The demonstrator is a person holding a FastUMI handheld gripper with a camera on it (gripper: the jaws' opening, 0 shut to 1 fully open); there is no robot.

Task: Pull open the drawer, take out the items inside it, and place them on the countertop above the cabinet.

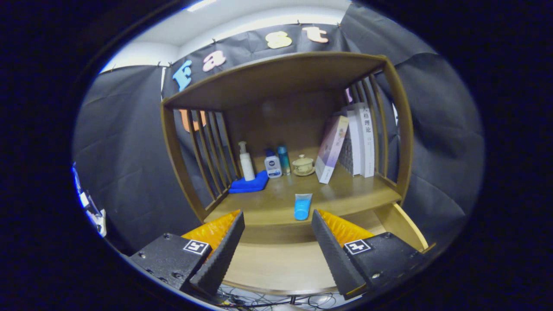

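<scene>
The wooden drawer stands pulled out under the cabinet, and its pale bottom lies bare beneath my fingers. My gripper hovers over it, open, with nothing between the fingers. A blue tube lies on the countertop near its front edge, just beyond the fingertips and apart from them.
At the back of the countertop stand a white pump bottle, a small white bottle, a teal bottle and a lidded cup on a saucer. A blue cloth lies at the left. Books lean at the right. Slatted sides and a top board enclose the shelf.
</scene>
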